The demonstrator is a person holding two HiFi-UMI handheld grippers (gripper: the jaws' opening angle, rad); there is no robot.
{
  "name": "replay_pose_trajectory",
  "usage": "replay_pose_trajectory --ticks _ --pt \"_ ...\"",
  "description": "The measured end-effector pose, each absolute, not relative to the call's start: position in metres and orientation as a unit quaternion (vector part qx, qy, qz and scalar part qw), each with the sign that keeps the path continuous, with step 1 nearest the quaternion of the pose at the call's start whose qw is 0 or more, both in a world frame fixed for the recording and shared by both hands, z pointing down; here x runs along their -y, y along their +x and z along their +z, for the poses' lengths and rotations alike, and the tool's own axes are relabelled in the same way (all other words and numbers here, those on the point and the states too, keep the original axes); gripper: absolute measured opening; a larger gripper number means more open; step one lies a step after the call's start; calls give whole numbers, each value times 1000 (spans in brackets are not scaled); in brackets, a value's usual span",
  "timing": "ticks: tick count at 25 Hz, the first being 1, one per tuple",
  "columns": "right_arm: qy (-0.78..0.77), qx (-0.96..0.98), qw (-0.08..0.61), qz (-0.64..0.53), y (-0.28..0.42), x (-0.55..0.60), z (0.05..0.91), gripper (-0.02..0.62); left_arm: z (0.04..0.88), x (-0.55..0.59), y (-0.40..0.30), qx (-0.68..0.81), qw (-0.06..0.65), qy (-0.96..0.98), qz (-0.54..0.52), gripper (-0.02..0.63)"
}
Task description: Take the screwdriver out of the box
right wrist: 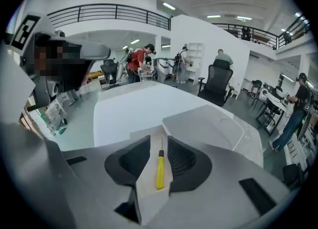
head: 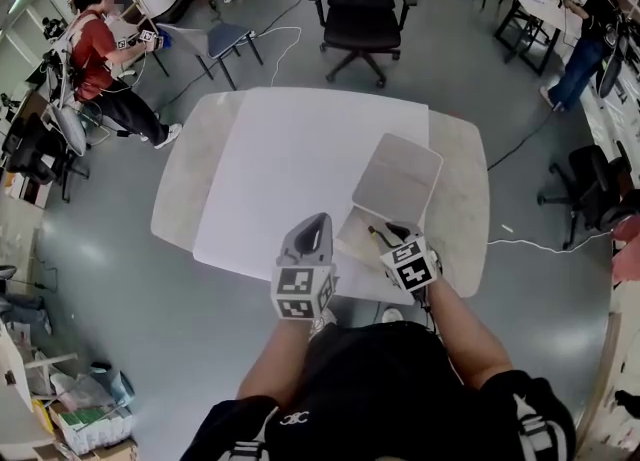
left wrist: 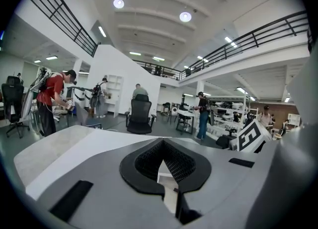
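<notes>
**right jaws open over screwdriver in box, left jaws shut and idle**

a small yellow-handled screwdriver [right wrist: 160, 171] with a thin dark metal shaft lies flat on the floor of a shallow open beige cardboard box [head: 352, 241], shaft pointing away from the person. it is the only thing visible in the box, though the jaws cover part of the floor. the pale grey flat lid [head: 398, 181] is folded back beyond the box. the box sits at the near right of a white sheet [head: 290, 149] spread on the mottled grey tabletop [head: 190, 174].

the right gripper [right wrist: 159, 141] is over the box with its jaws apart. the screwdriver shows in the gap between them, lined up with the gap, and no pad is touching it as far as the right gripper view shows. the left gripper [left wrist: 162, 141] is held just left of the box. its jaws are together at the tips with nothing between them.

handling, as a guess: light, rigid, not fragile. the plastic handle is round and likely a bit slick, so it may roll or twist if pinched off-centre. the best hold looks like the middle of the yellow handle, jaws closing across its width. the shaft is too thin to grip well. because it lies flat on the floor, the jaw tips need to go low on either side of it. the box looks light and may slide or lift with the pick.
</notes>
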State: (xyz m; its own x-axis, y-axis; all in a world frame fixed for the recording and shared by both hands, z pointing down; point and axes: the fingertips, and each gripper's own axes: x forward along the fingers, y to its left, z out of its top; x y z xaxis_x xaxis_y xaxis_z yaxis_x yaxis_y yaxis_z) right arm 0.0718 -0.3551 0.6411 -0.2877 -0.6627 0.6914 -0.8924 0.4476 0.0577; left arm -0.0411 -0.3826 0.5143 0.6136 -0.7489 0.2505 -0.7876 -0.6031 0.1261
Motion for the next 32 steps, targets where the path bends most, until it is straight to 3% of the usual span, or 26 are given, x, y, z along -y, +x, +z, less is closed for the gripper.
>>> replay_pose_trajectory --ticks 14,25,32 --pt "440 726 479 224 65 371 726 87 522 386 -57 442 118 884 93 6" --pt "401 693 544 253 61 375 766 87 517 393 -86 461 116 875 90 6" --pt "401 675 584 208 66 383 769 87 520 393 -96 471 121 869 90 6"
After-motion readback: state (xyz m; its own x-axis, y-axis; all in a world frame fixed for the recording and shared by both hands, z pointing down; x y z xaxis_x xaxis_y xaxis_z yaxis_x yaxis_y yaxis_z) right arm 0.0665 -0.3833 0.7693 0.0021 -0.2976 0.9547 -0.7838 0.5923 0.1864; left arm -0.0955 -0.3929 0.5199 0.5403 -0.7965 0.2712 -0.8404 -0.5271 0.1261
